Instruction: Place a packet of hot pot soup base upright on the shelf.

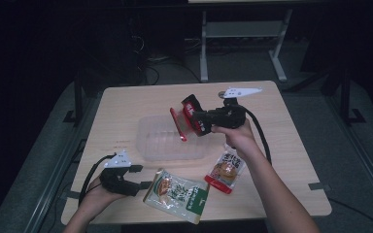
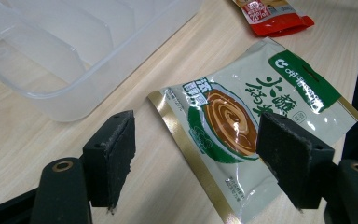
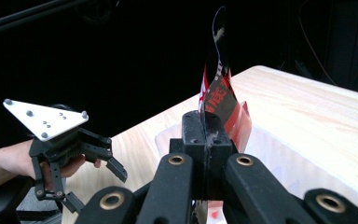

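Clear plastic bin (image 1: 167, 138) mid-tabletop (image 1: 291, 141). Right gripper (image 1: 196, 118) clamped on red snack packet (image 1: 187, 119), held over bin; thin edge pinch, packet could slip or fall outside. Left gripper (image 1: 148, 184) open, jaws around nothing, beside green-white packet (image 1: 177, 194). Left gripper view shows green packet's print (image 2: 242, 126); right gripper view shows the pinch (image 3: 216, 100).

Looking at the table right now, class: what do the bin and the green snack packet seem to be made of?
Bin: probably thin translucent plastic, since the wood grain shows through its cloudy walls. Green snack packet: likely glossy printed plastic or foil film, judging by its sheen, crimped edges and gold border.
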